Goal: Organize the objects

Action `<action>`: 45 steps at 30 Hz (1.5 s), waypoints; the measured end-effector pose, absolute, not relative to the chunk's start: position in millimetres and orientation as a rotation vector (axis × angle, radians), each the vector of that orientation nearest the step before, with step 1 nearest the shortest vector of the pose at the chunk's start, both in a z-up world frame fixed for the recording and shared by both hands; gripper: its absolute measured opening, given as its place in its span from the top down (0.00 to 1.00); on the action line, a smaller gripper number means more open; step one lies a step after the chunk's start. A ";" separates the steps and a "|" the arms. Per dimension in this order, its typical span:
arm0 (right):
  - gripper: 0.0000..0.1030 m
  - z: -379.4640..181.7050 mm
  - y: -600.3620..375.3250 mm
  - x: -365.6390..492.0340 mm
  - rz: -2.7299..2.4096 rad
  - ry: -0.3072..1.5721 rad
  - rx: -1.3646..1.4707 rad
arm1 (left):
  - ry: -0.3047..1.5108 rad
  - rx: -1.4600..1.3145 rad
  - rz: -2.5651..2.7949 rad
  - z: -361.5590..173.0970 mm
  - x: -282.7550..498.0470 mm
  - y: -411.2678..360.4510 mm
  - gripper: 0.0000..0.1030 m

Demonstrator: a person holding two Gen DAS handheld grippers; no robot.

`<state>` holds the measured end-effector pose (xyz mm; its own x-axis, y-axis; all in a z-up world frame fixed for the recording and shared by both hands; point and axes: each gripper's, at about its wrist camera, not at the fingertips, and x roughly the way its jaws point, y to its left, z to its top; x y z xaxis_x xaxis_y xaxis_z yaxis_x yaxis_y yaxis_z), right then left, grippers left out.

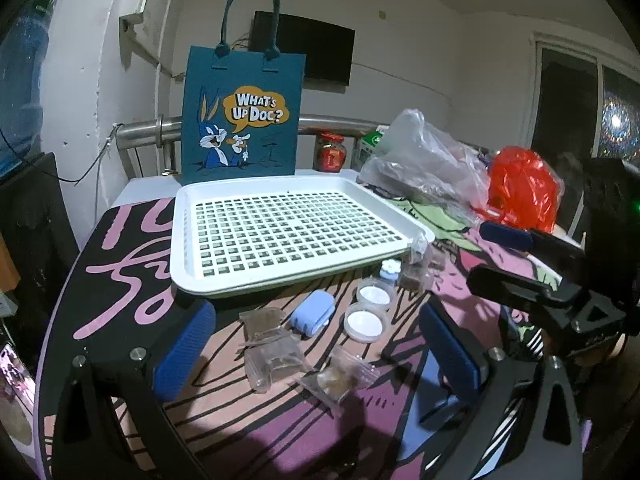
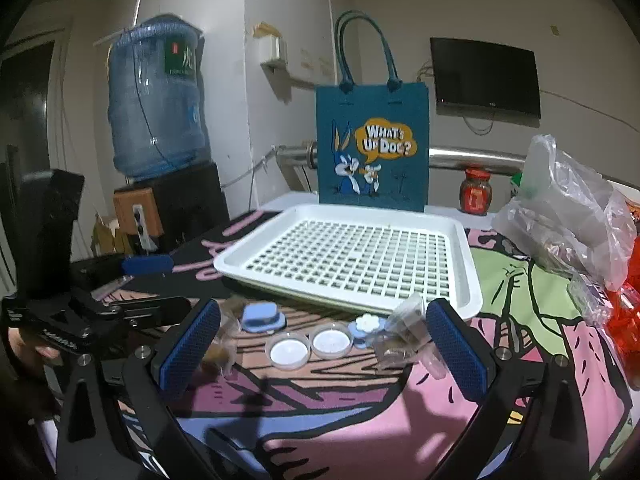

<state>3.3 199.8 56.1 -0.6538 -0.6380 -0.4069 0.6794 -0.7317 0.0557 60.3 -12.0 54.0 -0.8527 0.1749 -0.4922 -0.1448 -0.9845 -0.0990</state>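
Near the white tray [image 1: 248, 280], we hold both grippers, left [image 1: 316, 354] and right [image 2: 320, 350], jaws spread, above 2 round cups [image 1: 367, 323].

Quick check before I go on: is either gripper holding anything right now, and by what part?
Nothing is held. The left gripper and right gripper both hang open above the small items on the table; the white tray has nothing on it.

Blue felt tote bag [image 2: 372, 144] with cartoon rabbit print, upright behind the tabletop [image 2: 360, 420]. Black wall-mounted screen [image 2: 486, 76], unlit. Blue water jug [image 2: 156, 100] on a dark stand at the left. Red-lidded glass jar [image 2: 475, 191] before a metal rail [image 2: 472, 158]. Crumpled clear plastic bag [image 2: 568, 208] and red plastic bag [image 1: 520, 188] at the right.
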 end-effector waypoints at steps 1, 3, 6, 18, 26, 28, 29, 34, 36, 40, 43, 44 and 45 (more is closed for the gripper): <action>0.00 53.7 198.0 9.7 -2.344 0.132 0.530 | -0.068 -0.790 2.876 52.2 60.3 -9.5 0.00; 0.00 48.4 199.0 11.2 -2.356 0.134 0.550 | -0.042 -0.799 2.876 51.3 60.8 -7.6 0.00; 0.00 49.0 204.5 13.9 -2.369 0.115 0.530 | -0.016 -0.834 2.870 48.5 59.0 -6.9 0.00; 0.00 54.5 203.8 21.3 -2.351 0.126 0.485 | 0.046 -0.826 2.874 50.6 61.5 -1.7 0.00; 0.00 53.2 203.2 18.2 -2.331 0.118 0.511 | 0.018 -0.832 2.881 50.7 60.9 -5.1 0.00; 0.00 52.2 203.1 17.3 -2.330 0.120 0.522 | 0.032 -0.825 2.880 51.0 61.5 -4.1 0.00; 0.00 51.6 202.7 17.0 -2.329 0.120 0.529 | 0.039 -0.821 2.879 51.2 61.9 -3.4 0.00; 0.00 48.3 203.4 11.7 -2.326 0.104 0.586 | 0.054 -0.802 2.882 52.5 64.3 -0.5 0.00; 0.00 47.9 205.0 10.2 -2.330 0.092 0.595 | 0.054 -0.797 2.882 52.9 65.0 -0.2 0.00; 0.00 48.2 207.2 8.4 -2.336 0.077 0.606 | 0.061 -0.791 2.882 53.4 65.7 1.5 0.00; 0.00 48.4 207.3 8.1 -2.341 0.077 0.606 | 0.065 -0.787 2.884 53.7 66.1 2.4 0.00; 0.00 48.6 206.9 8.7 -2.343 0.079 0.605 | 0.065 -0.786 2.885 54.0 66.2 2.7 0.00; 0.00 48.7 206.7 9.2 -2.344 0.082 0.603 | 0.066 -0.785 2.884 54.1 66.3 2.7 0.00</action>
<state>9.2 206.7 48.7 -0.6434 -0.6236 -0.4441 0.6529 -0.7498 0.1070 66.3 2.7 54.1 -0.8514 0.1342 -0.5071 -0.1572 -0.9876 0.0026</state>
